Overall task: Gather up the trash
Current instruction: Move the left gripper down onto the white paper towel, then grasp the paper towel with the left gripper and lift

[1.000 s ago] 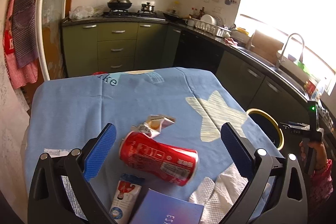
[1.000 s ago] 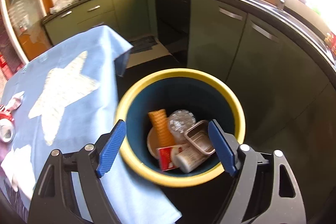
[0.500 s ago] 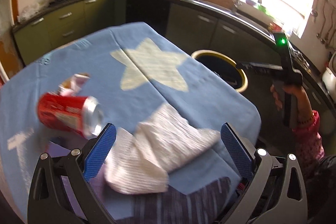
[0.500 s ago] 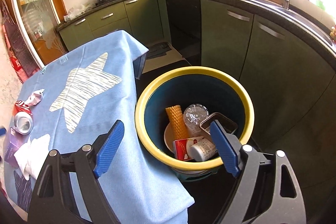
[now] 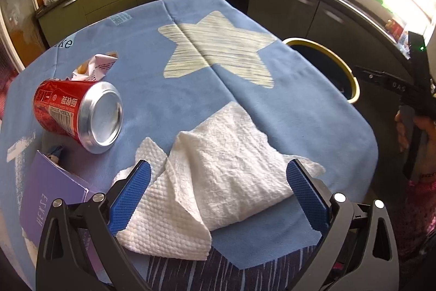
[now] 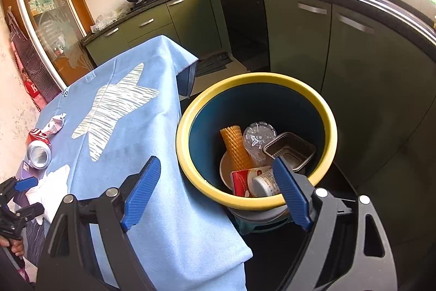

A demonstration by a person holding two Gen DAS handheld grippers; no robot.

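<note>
The left gripper (image 5: 216,183) hangs with fingers spread wide either side of a crumpled white paper towel (image 5: 218,176) on the blue-clothed bench (image 5: 169,100), pads not pressing it; a red soda can (image 5: 77,115) lies on its side nearby, beside a crumpled wrapper (image 5: 95,67). The right gripper (image 6: 216,187), fingers apart and empty, hovers at the yellow-rimmed bin (image 6: 190,113) holding discarded packaging.

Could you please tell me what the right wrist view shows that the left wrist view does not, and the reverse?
Only the right wrist view looks into the bin: an orange mesh sleeve, a clear bottle and a foil tray. Only the left wrist view shows the purple box clearly. Both show the red can, the white paper towel and the blue tablecloth.
</note>
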